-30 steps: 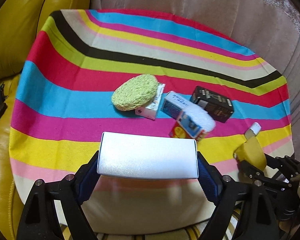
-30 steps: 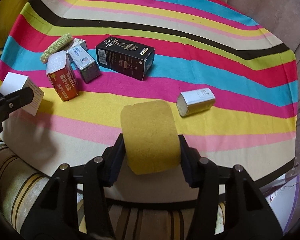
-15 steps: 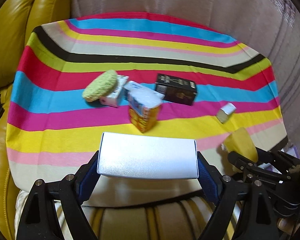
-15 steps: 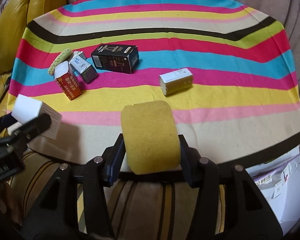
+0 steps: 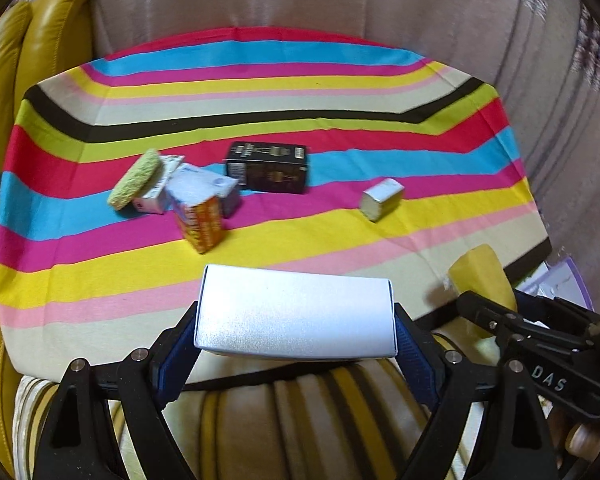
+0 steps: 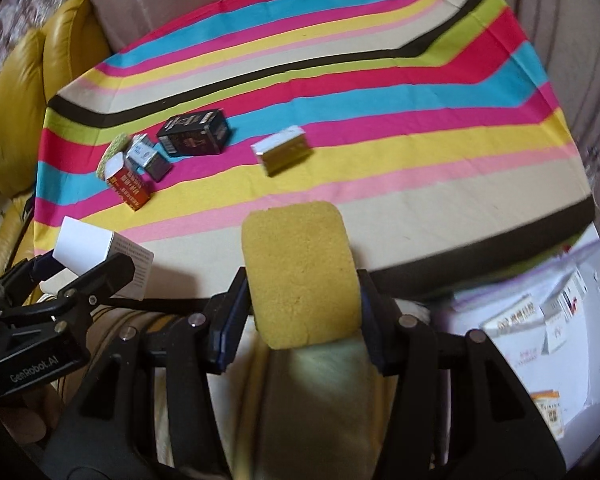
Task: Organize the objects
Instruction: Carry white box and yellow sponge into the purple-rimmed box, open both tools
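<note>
Both grippers farther back from cloth [image 5: 100, 292]: left gripper [image 5: 296, 344], "GenRobot.AI", clamping white box [image 5: 296, 322]; right gripper [image 6: 300, 296], "DAS", yellow sponge [image 6: 300, 272].

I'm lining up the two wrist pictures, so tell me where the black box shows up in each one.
Left wrist view: the black box lies just above and left of the picture's middle, on the blue and pink stripes.
Right wrist view: the black box lies in the upper left, smaller and turned at an angle.
Shared landmark: the small silver box lies alone to the right of it in both views.
</note>
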A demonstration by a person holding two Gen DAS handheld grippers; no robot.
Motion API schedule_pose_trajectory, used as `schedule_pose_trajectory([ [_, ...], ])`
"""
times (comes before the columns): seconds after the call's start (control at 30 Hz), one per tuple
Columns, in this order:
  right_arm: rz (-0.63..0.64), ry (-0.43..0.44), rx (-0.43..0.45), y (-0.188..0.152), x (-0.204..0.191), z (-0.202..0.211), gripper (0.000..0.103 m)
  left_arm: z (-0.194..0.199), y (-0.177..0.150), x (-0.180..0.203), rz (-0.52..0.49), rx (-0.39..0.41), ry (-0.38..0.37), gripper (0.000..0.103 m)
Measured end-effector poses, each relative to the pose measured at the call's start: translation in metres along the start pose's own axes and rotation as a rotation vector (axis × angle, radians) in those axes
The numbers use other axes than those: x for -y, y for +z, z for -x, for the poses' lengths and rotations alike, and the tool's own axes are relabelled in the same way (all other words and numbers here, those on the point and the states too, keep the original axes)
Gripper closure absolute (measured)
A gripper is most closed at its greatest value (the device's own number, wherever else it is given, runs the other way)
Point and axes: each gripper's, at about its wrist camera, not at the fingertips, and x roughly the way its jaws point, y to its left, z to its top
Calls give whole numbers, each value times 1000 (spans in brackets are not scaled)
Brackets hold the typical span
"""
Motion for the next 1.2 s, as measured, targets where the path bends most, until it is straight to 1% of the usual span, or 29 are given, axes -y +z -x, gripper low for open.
schedule_pose_trajectory([
  [0.17,-50,-22,-3,-11,28,13,48,1,-3,24,-36,-6,-39,15],
  [0.37,-102,-80,-17,-26,66,27,48,3,-5,60,-96,-14,-102,15],
  [0.57,-152,-141,-20,-38,103,39,48,6,-10,98,-153,-27,-186,15],
  [0.67,-185,-180,-8,-41,125,47,48,7,-10,113,-185,-26,-218,15],
  [0.73,-202,-202,-2,-42,136,51,48,8,-9,125,-198,-30,-252,15],
  [0.87,-233,-245,10,-46,156,61,48,6,-10,147,-211,-47,-319,15],
  [1.17,-294,-328,26,-56,192,83,48,4,-16,190,-275,-77,-441,15],
  [1.2,-302,-337,29,-57,196,86,48,3,-17,194,-283,-84,-458,13],
])
